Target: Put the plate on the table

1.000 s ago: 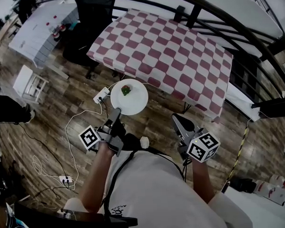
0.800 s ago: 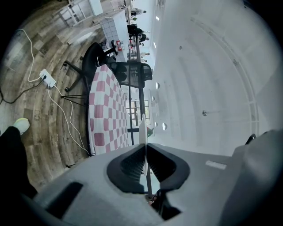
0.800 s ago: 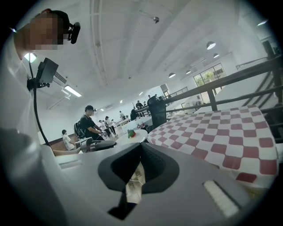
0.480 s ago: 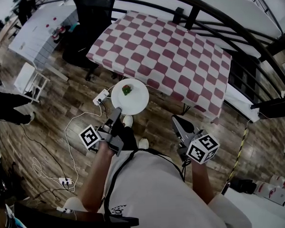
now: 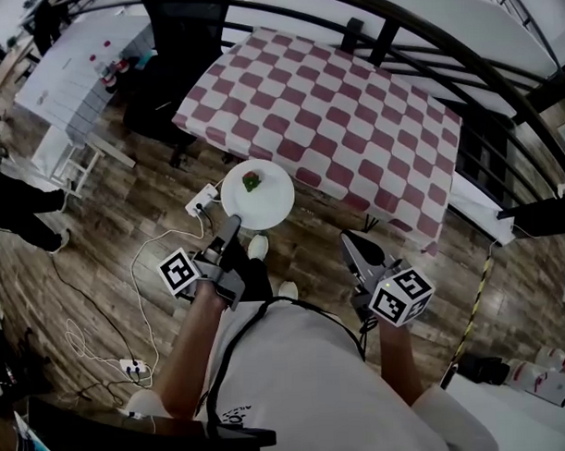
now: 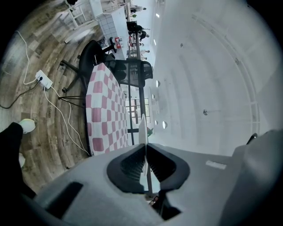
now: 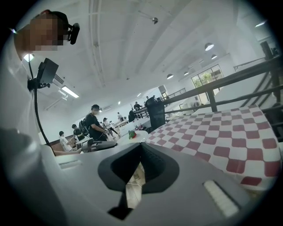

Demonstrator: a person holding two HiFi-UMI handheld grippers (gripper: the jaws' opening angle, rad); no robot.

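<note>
A round white plate carries a small green and red bit of food. My left gripper is shut on the plate's near rim and holds it level over the wooden floor, just short of the table's near edge. In the left gripper view the plate stands edge-on between the closed jaws of my left gripper. The table wears a red and white checked cloth. My right gripper hangs to the right, shut and with nothing in it; in its own view my right gripper faces the checked table.
A black office chair stands at the table's left end. A black railing curves along the far side and right. A power strip with white cables lies on the floor below the plate. Several people stand far off.
The person has stepped forward, so the plate and both grippers have come slightly closer to the table's near edge. The grip on the plate is unchanged.
</note>
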